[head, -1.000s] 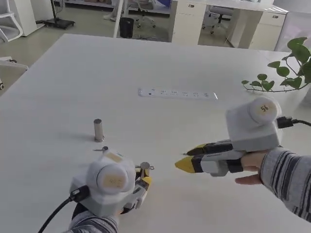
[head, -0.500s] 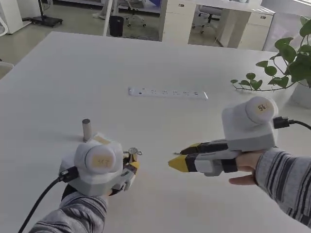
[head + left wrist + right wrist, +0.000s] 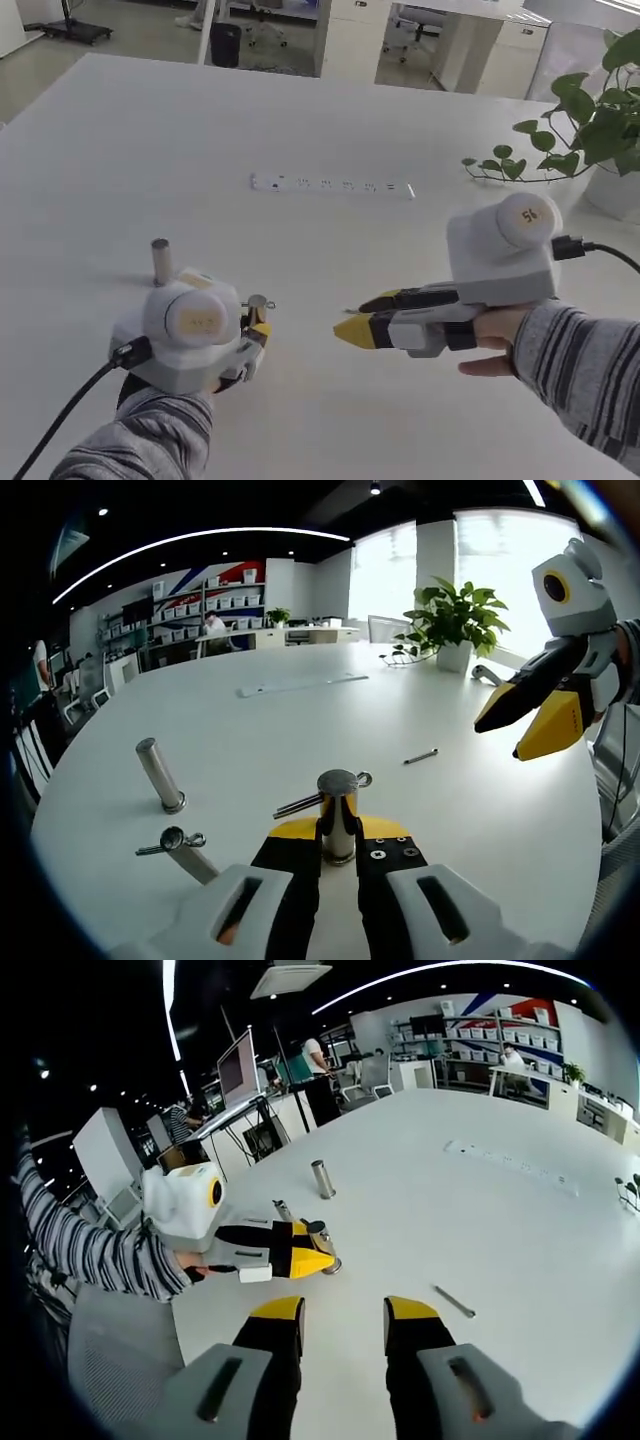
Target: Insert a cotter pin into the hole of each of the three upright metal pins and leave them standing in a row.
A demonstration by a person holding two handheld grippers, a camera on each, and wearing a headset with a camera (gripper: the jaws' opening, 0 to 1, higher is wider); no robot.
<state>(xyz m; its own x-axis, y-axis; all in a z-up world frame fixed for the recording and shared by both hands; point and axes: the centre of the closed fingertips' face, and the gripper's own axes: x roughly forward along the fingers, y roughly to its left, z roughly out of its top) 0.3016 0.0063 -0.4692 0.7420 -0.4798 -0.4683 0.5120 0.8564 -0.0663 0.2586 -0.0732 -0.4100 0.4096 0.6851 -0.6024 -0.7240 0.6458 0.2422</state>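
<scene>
Bare metal pin sits furthest left, well in from the table's near-left edge. It stands upright with its long axis vertical, and its hole is too small to make out.

Second metal pin is just left of the left gripper. A cotter pin runs crosswise through its head, loop to the right. Its base is cut off by the gripper body.

Left gripper jaws are clamped on the held metal pin, which is upright with its foot on the table. The jaws hide the lower shaft. Its own cotter pin is through the head and horizontal, loop right, legs out to the left.

Loose cotter pin lies flat on the table between the two grippers.

Right gripper is off the table, tips pointing at the left gripper, jaws apart and holding nothing.

Power strip lies mid-table towards the far edge. Plant is by the right edge, partly cropped.
</scene>
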